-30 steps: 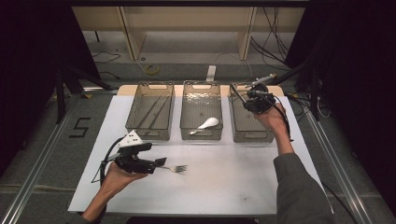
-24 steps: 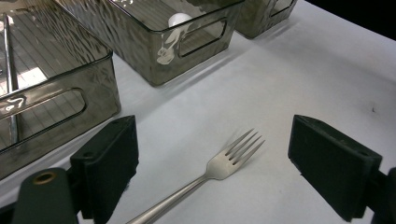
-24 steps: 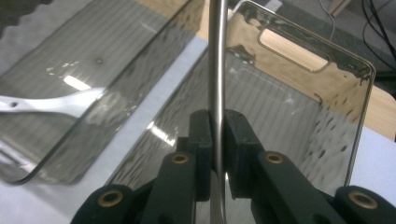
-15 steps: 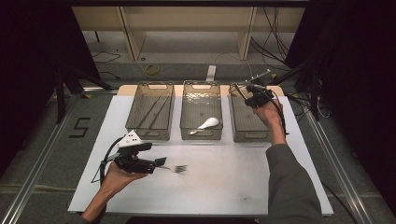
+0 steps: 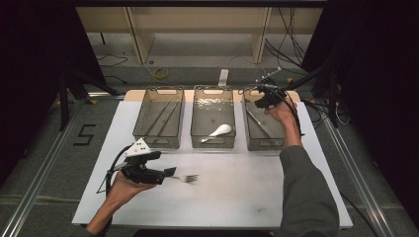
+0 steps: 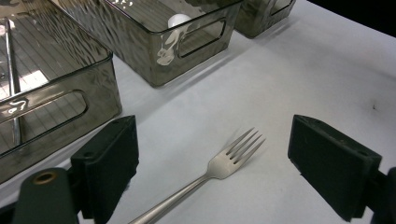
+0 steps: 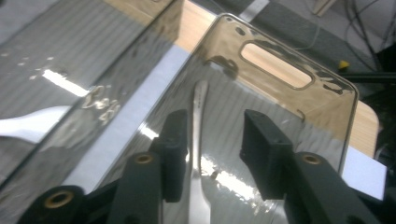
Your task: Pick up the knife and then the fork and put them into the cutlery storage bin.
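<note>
High view: the person's left hand (image 5: 123, 185) rests low at about 7 o'clock on the white worktop (image 5: 247, 197), forearm coming in from the bottom edge, and aims the left tool (image 5: 170, 172) level toward 3 o'clock. In the left gripper view its jaws stand wide apart, released, and the fork (image 6: 212, 170) lies flat on the worktop between them, tines toward 1 o'clock, touched by neither pad. In the high view the fork (image 5: 185, 178) lies just beyond the tool's tips.

The right arm stretches far up to about 1 o'clock, where the right hand (image 5: 281, 111) holds the right tool (image 5: 262, 101) over the far end of the right-hand tray (image 5: 264, 143). The right gripper view shows its jaws partly apart, having just been opening, with a metal utensil (image 7: 198, 116) lying on the tray floor between them, released. A white spoon (image 5: 217, 132) lies in the middle tray (image 5: 212, 143).
</note>
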A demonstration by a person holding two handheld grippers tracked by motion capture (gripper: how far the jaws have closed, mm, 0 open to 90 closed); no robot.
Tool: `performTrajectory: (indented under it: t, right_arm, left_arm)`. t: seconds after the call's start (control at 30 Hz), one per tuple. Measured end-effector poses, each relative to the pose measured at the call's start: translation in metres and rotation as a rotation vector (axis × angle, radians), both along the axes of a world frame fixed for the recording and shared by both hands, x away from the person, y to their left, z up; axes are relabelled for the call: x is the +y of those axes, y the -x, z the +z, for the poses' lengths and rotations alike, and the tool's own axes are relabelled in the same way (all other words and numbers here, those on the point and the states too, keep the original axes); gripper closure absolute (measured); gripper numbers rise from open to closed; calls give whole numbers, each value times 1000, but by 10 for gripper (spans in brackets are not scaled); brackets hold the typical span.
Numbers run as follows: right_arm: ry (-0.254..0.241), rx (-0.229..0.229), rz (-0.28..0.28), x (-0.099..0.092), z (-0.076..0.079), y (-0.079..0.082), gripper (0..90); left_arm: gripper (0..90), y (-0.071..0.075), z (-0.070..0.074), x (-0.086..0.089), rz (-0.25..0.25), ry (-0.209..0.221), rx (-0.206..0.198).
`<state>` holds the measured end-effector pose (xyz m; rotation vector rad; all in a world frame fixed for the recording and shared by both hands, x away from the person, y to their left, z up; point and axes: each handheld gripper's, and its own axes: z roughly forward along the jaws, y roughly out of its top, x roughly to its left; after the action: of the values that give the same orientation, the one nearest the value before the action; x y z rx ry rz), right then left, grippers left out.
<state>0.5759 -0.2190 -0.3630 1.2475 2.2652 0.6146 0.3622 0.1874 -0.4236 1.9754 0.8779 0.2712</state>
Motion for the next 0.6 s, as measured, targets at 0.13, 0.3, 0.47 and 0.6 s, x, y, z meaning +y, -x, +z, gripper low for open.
performTrajectory:
  t: [0.13, 0.3, 0.47, 0.6]
  right_arm:
    - [-38, 32, 10, 1, 1, 5, 512]
    - [-123, 30, 33, 0, 2, 18, 426]
    - [-178, -1, 69, -2, 8, 38, 374]
    - [-237, -25, 108, -2, 13, 62, 362]
  left_arm:
    - [159, 0, 0, -1, 0, -7, 4]
    - [159, -2, -1, -2, -4, -20, 14]
    - [159, -4, -3, -5, -8, -35, 25]
    - [159, -5, -3, -5, -15, -57, 33]
